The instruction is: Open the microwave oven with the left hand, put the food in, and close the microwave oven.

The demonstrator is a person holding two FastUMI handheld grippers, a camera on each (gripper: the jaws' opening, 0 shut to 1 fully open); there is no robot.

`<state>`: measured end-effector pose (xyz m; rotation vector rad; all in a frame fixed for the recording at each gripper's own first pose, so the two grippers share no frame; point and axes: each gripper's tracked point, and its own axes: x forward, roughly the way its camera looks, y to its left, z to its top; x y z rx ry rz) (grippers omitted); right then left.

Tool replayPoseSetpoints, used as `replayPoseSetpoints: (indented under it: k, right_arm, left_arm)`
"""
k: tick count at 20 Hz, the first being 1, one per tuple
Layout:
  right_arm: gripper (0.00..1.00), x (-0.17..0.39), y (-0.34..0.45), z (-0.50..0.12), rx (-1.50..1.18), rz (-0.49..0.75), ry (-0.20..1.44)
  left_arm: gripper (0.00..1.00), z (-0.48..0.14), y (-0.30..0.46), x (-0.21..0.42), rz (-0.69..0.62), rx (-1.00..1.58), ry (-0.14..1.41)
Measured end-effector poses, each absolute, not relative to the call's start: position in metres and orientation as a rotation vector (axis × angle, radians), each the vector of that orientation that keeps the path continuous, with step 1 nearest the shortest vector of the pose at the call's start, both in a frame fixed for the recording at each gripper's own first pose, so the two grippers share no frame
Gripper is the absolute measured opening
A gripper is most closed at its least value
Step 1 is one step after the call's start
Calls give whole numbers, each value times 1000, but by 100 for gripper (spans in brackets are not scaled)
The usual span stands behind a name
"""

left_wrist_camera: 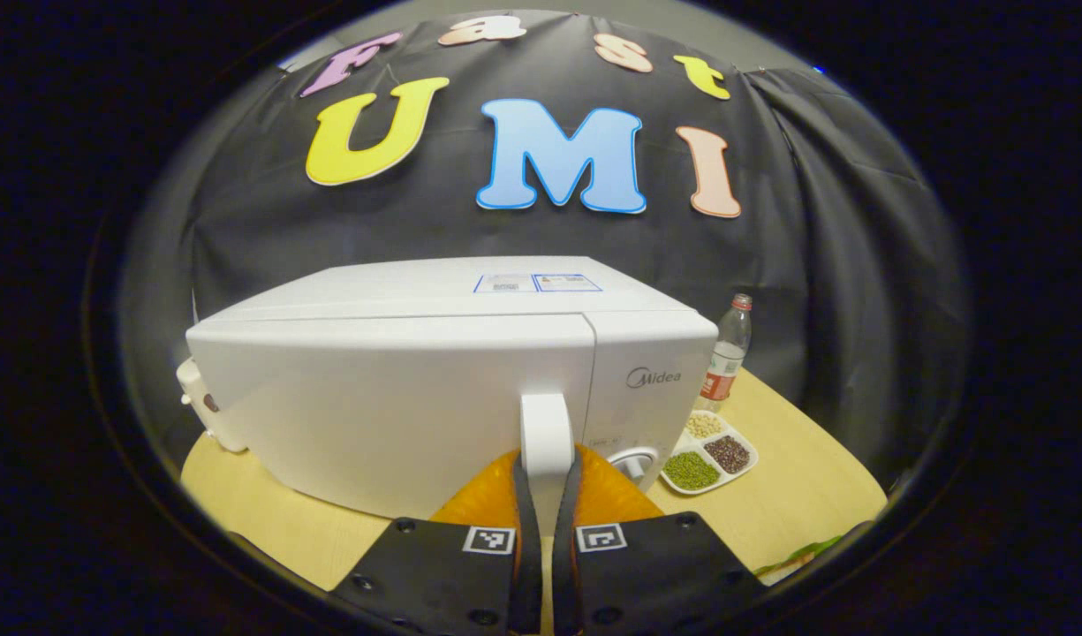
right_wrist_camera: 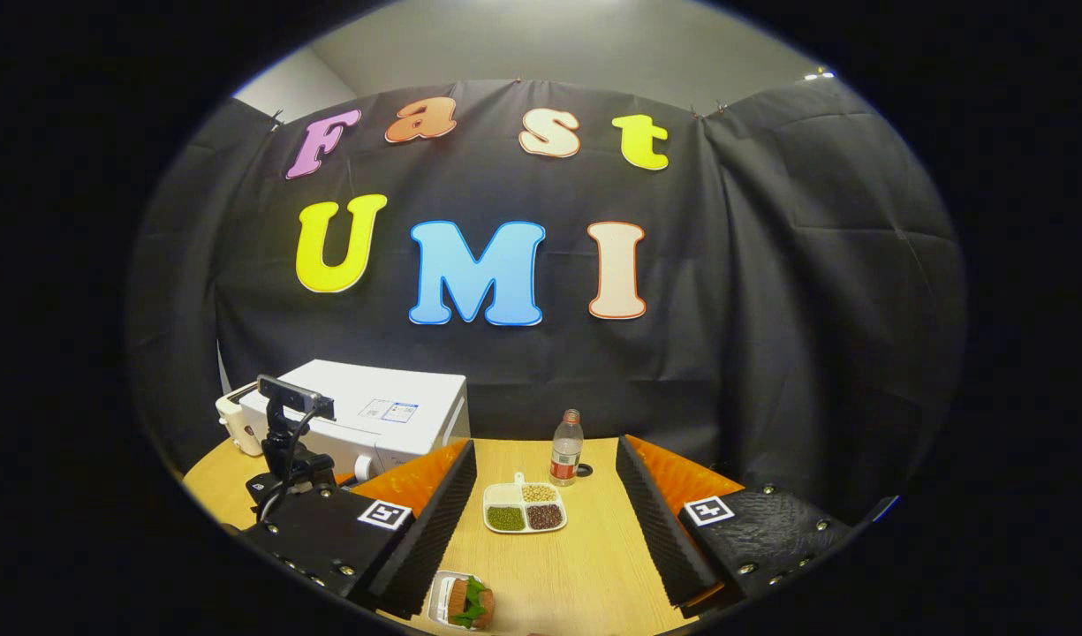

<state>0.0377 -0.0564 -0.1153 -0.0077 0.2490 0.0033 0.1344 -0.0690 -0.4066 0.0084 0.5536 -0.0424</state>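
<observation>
In the left gripper view, the left gripper (left_wrist_camera: 545, 495) was clamped on the door handle (left_wrist_camera: 546, 433) of the white microwave (left_wrist_camera: 399, 397), straight ahead at 12 o'clock. In the right gripper view, the right gripper (right_wrist_camera: 541, 521) hung with fingers spread wide, the food (right_wrist_camera: 468, 602) lying on the table (right_wrist_camera: 585, 565) at about 7 o'clock and the microwave at 10 o'clock.

Left gripper (left_wrist_camera: 545, 473): two flat finger plates, each with a square black-and-white marker tag at the end nearest the microwave (left_wrist_camera: 399, 389), and round screws farther from it. Right gripper (right_wrist_camera: 545, 452): same tags, edge screws, sawtooth-ribbed inner pads. Right gripper view: in front of the microwave, the left gripper's black bar-shaped camera (right_wrist_camera: 295, 395) sits on a post, black cable looping below.
</observation>
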Motion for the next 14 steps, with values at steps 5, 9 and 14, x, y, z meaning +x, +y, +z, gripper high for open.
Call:
replayPoseSetpoints:
  k: [5,9,14]
  right_arm:
    - [96,33,-51,-122,-5,12,265]
    - [96,28,-50,-115,-25,14,247]
    - [96,25,-31,-121,5,45,258]
  left_arm:
    - [7,-403,-71,133,-70,-3,571]
    - [9,-402,-70,106,-88,7,583]
    - [6,-386,-53,32,-117,39,601]
